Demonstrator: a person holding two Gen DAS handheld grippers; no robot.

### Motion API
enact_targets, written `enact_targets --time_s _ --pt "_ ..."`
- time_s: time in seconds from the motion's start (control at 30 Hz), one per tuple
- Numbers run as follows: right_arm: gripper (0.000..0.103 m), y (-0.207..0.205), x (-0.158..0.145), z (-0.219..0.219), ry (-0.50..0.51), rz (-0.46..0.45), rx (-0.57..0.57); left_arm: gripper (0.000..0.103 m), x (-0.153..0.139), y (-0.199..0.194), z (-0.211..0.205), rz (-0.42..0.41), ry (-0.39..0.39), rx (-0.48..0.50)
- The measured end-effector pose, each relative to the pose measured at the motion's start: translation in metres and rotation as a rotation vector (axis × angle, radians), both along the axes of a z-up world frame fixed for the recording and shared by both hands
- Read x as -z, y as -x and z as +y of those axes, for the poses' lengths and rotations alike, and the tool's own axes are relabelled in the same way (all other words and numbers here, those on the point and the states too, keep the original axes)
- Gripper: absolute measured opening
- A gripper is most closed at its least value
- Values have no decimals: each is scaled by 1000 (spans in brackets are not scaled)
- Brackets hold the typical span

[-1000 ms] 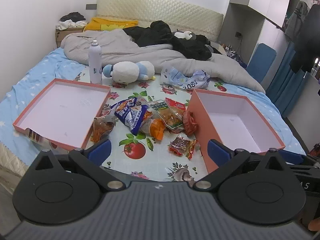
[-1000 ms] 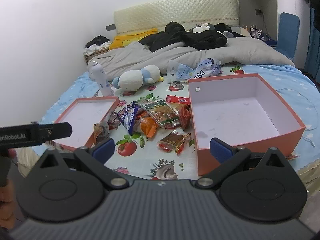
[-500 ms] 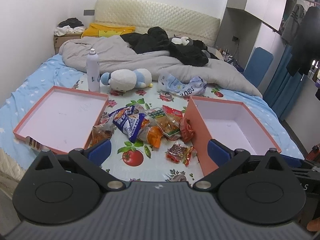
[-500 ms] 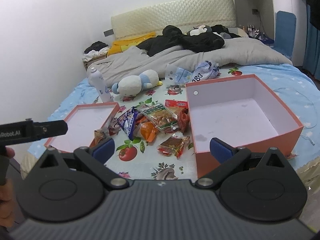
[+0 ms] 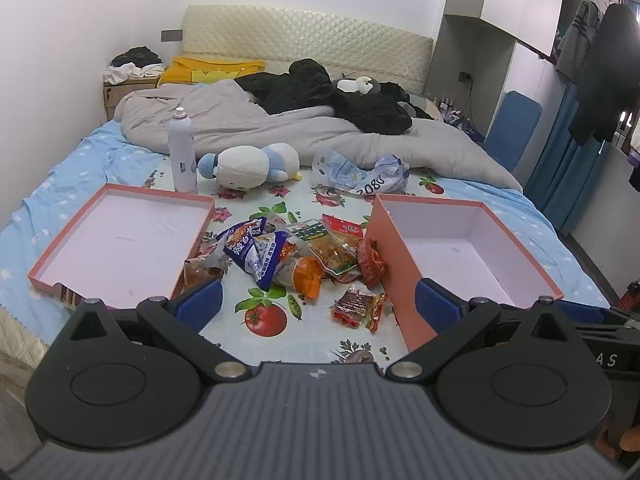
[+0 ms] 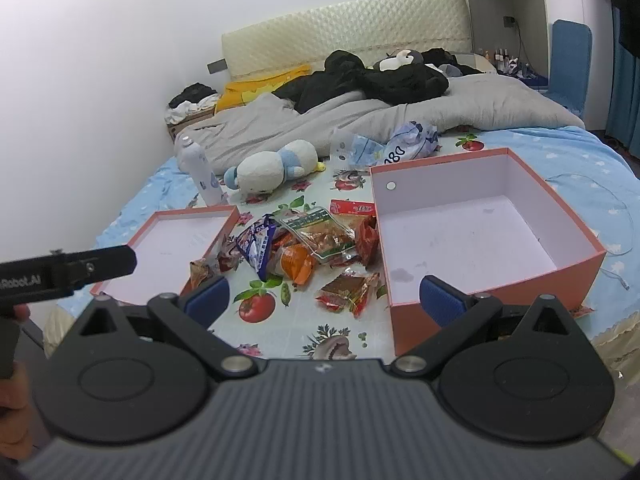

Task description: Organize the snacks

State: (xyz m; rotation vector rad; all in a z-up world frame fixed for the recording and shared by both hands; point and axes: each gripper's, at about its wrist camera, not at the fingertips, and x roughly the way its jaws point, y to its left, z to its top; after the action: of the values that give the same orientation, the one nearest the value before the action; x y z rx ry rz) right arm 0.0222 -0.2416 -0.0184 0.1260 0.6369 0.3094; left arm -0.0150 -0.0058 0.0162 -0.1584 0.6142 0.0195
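Left wrist view: the left hand-held gripper (image 5: 316, 302) is hovering with its blue fingers spread wide, gripping nothing, above the near edge of the fruit-print cloth (image 5: 276, 344) lying on the bed (image 5: 72, 176). The snack pile (image 5: 296, 252) is lying ahead of it, between the fingers' line of sight; a blue-and-white packet (image 5: 256, 250) is leaning on an orange packet (image 5: 306, 276), with a clear green-labelled packet (image 5: 328, 246) just beside them. A small red packet (image 5: 360, 306) is lying apart from the pile, nearer the gripper. The shallow pink lid (image 5: 120, 240) is sitting ahead to the left, the deep pink box (image 5: 460, 256) ahead to the right, both showing bare white insides. Beyond the pile a white spray bottle (image 5: 182, 150) is standing upright, a plush toy (image 5: 250, 166) is lying on its side, and a crumpled plastic bag (image 5: 364, 174) is resting near a grey duvet (image 5: 280, 128). Right wrist view: the right hand-held gripper (image 6: 320, 300) is likewise holding its fingers wide apart and unloaded. The snack pile (image 6: 304, 244) is lying ahead and slightly left, the small red packet (image 6: 348, 290) nearest; the deep pink box (image 6: 480, 232) is filling the space ahead to the right, the shallow pink lid (image 6: 176, 244) far left.
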Motion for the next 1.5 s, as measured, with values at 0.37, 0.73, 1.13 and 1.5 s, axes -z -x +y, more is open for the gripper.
enact_targets --time_s 0.37,0.73,1.13,1.5 --pt "103 -2 6 3 6 26 -10 103 5 0 -2 20 -10 4" --pt "103 -8 19 8 0 77 -23 103 17 -8 12 62 1 -28" --pt "99 -20 29 11 -3 102 3 103 36 -34 23 122 14 -48" --pt "78 -41 52 35 52 135 -16 103 62 -72 30 159 18 30"
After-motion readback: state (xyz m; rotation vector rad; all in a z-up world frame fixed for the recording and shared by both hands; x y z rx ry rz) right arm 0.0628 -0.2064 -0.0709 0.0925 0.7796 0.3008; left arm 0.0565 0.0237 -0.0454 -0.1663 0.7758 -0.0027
